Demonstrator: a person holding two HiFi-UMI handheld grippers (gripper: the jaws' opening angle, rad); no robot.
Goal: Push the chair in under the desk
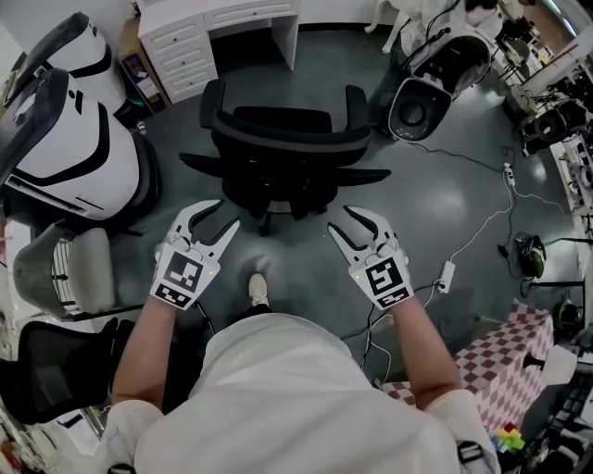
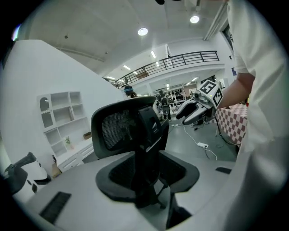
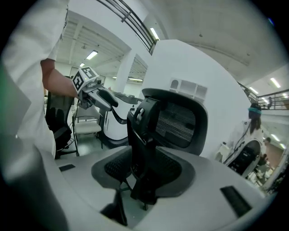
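A black mesh office chair (image 1: 283,153) stands on the grey floor with its backrest towards me. Beyond it is the white desk (image 1: 222,17), whose dark knee space faces the chair. My left gripper (image 1: 229,213) is open just short of the chair's left rear and holds nothing. My right gripper (image 1: 338,218) is open at the chair's right rear, also empty. Neither touches the chair. The left gripper view shows the chair back (image 2: 131,131) up close with the right gripper (image 2: 198,108) beyond. The right gripper view shows the chair (image 3: 167,131) and the left gripper (image 3: 97,92).
The desk's white drawer unit (image 1: 181,51) is at the left of the knee space. Large white and black machines (image 1: 74,139) stand at the left, with a grey chair (image 1: 65,268) and a black one (image 1: 56,366) below. Another machine (image 1: 435,83) is upper right. Cables and a power strip (image 1: 446,275) lie on the floor at the right.
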